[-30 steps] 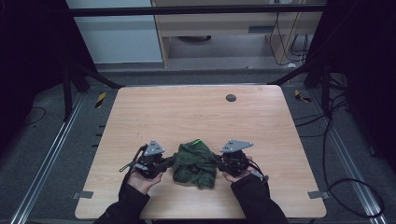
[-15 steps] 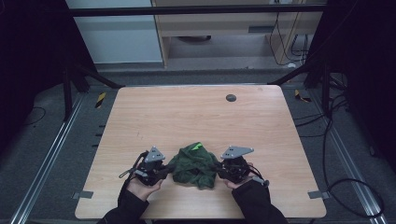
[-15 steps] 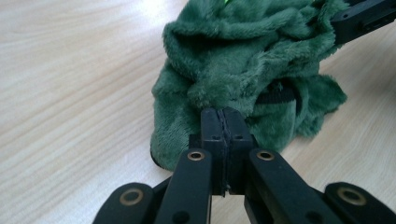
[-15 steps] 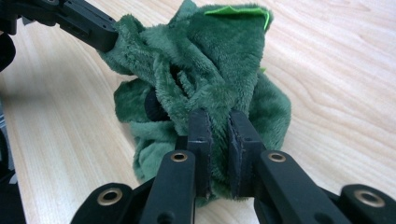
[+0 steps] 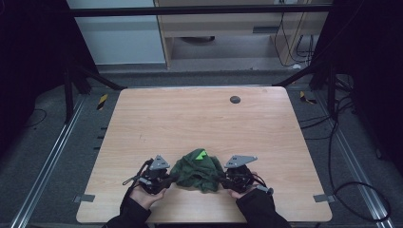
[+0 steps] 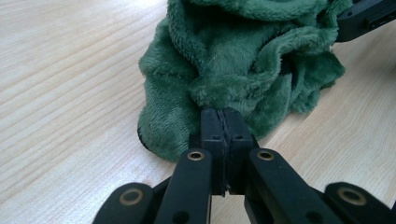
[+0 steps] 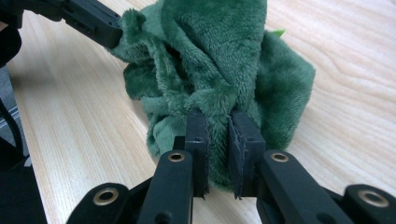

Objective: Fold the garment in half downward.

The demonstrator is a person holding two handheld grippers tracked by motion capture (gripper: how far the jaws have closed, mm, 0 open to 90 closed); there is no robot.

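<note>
Green plush fabric [image 5: 197, 170] lies bunched in a crumpled heap near the front edge of the wooden surface [image 5: 199, 118], between the person's two hands. The left hand-held gripper [image 5: 167, 179] touches its left side; in the left gripper view its jaws are pressed nearly together, pinching a thin fold of the fabric [image 6: 243, 65] at their tips [image 6: 224, 122]. The right hand-held gripper [image 5: 223, 179] touches the heap's right side; in the right gripper view its jaws [image 7: 219, 126] stand slightly apart with a thick fold of the fabric [image 7: 210, 70] clamped between them. A bright green tag or patch [image 5: 202, 154] shows at the top of the heap on its far side. No container is on the surface. Farther back, a small dark round disc [image 5: 235, 99] sits near the far edge, well apart from the cloth. Compared with a second ago, both hands and the fabric have drawn closer to the front edge, and the heap looks a little more gathered between the two hand-held grippers, with the bright patch now turned up on top.
</note>
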